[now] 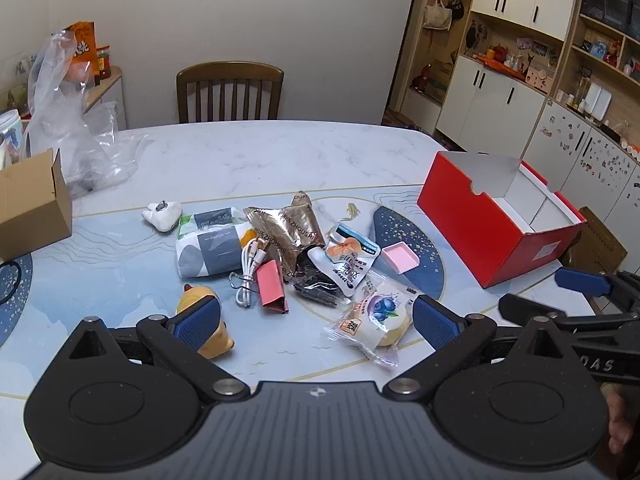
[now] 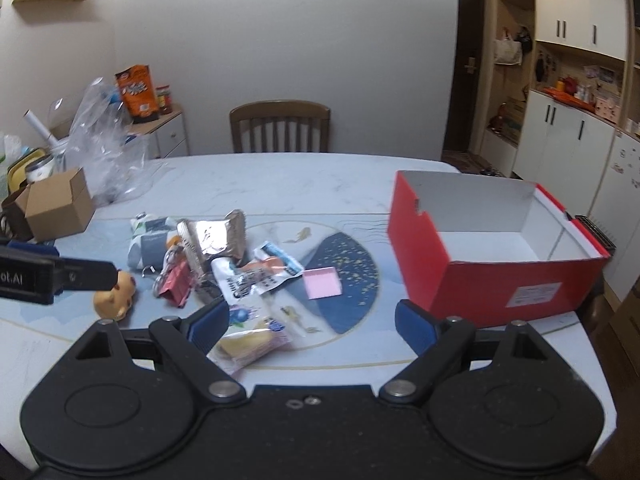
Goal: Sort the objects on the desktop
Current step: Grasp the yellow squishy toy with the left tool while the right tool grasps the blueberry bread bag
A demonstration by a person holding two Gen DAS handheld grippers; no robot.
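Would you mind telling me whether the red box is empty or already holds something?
Empty: the red box shows only bare white walls and floor inside.
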